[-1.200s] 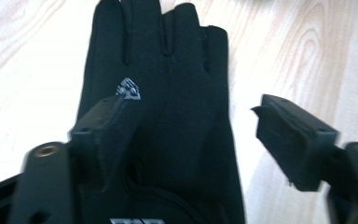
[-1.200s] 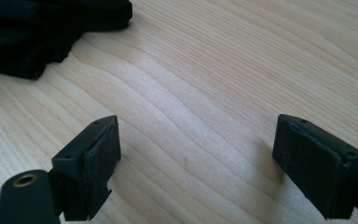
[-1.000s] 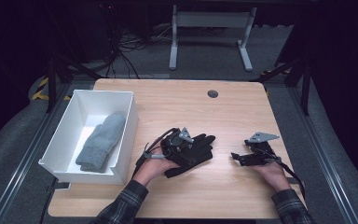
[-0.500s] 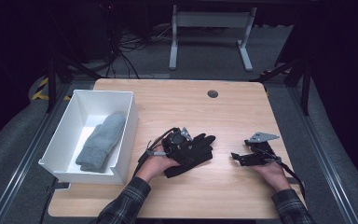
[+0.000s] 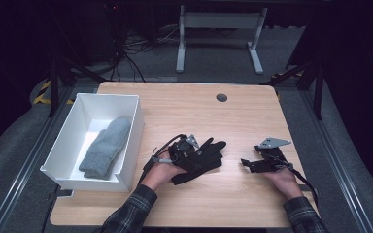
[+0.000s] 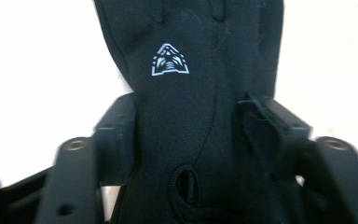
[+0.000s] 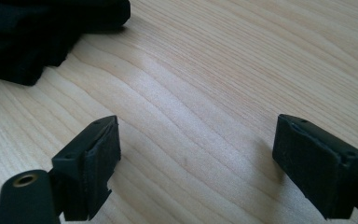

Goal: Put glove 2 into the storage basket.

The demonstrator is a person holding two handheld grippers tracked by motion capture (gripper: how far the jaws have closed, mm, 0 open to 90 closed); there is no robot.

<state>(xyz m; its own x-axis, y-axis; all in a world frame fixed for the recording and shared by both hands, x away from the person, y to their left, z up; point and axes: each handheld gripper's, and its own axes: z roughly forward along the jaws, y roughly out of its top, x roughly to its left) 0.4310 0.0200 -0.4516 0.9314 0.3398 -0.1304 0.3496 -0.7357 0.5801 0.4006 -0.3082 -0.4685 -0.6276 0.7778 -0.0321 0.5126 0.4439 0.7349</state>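
Two gloves in play: grey mitten (image 5: 104,148) already lying inside white bin (image 5: 128,104), black glove (image 5: 201,158) on the wooden table (image 5: 233,116), just right of the bin and well apart from its wall.

L gripper (image 5: 190,148) sits over the black glove. Left gripper view: glove (image 6: 200,93) runs between both pads (image 6: 121,135), cuff end w/ pull loop nearest the camera, white triangular logo beyond. Jaws have just been closing, now abt half-way in, fabric bunched betw. them and pads touching its edges — reads as a grip being taken, prob. not yet firm.

R gripper (image 5: 252,165) rests on the table well right of the bin, jaws wide, nothing between them (image 7: 196,158); only bare wood there, glove edge off to one side.

Step in hand (judgement): pick-up of black glove w/ L hand, for transfer to the bin beside the mitten.

Next move calls for: finish the squeeze, lift clear of the table, carry left over the bin's near wall. Risk: limp fabric trails, fingers may catch the rim.
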